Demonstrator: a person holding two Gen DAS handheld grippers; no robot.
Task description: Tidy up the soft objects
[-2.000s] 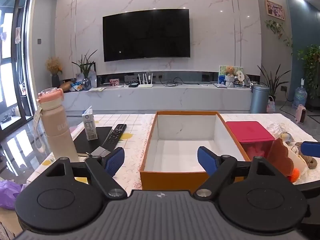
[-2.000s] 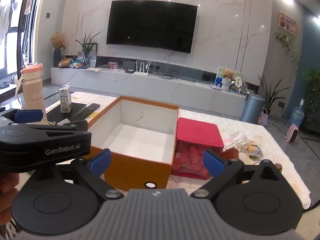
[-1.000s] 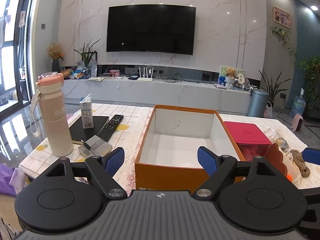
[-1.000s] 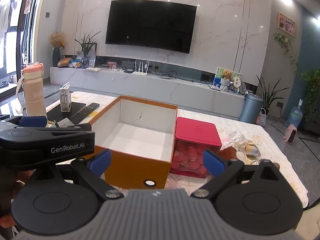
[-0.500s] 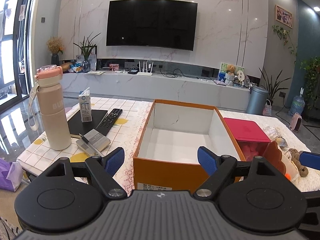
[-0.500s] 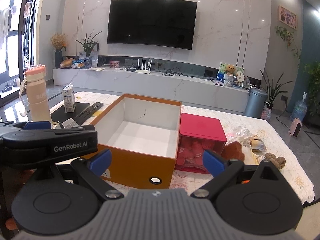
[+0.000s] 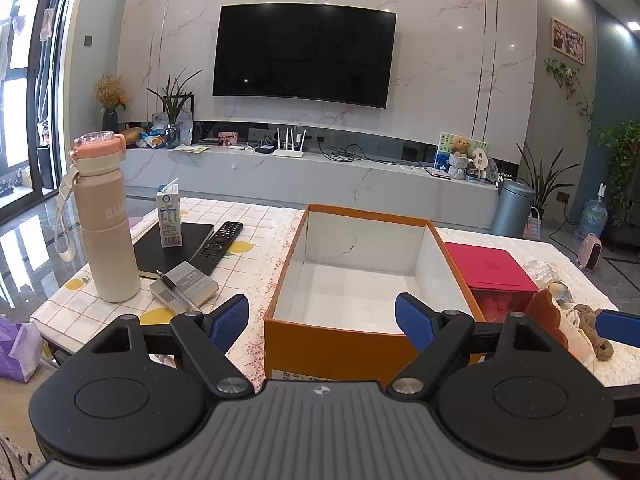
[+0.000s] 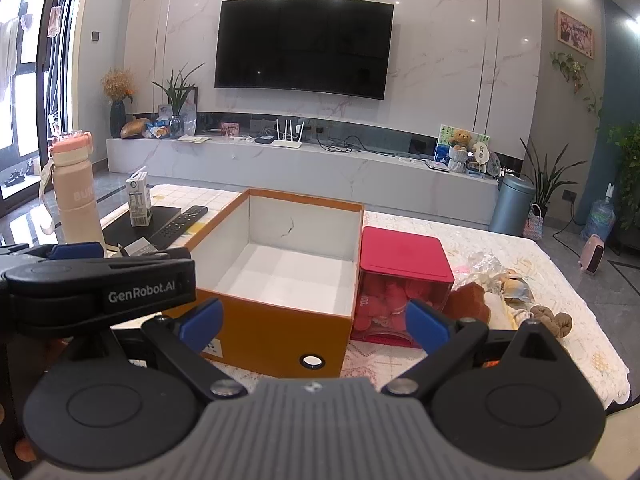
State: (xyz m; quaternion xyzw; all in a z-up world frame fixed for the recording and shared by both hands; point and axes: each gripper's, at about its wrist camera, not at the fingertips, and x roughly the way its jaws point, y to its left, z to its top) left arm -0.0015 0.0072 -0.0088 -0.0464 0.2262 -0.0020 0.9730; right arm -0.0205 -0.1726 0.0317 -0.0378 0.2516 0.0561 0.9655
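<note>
An empty orange box (image 7: 362,213) (image 8: 276,334) with a white inside stands in the middle of the table. To its right is a clear container with a red lid (image 7: 490,268) (image 8: 404,256). Beyond that lie the soft toys: a brown plush (image 8: 472,300) (image 7: 544,312) and a small brown stuffed animal (image 8: 554,322) (image 7: 596,340) among clear wrappers. My left gripper (image 7: 322,318) is open in front of the box's near wall, holding nothing. My right gripper (image 8: 314,324) is open too, level with the box's near right corner and short of the toys.
Left of the box stand a pink bottle (image 7: 106,224), a milk carton (image 7: 170,216), a remote (image 7: 218,242) on a black notebook (image 7: 176,246), and a grey case (image 7: 186,284). A purple bag (image 7: 16,348) lies below the table's left edge.
Both grippers have drawn back and up from the box, so more of its front wall and the table shows. Both stay open and empty.
</note>
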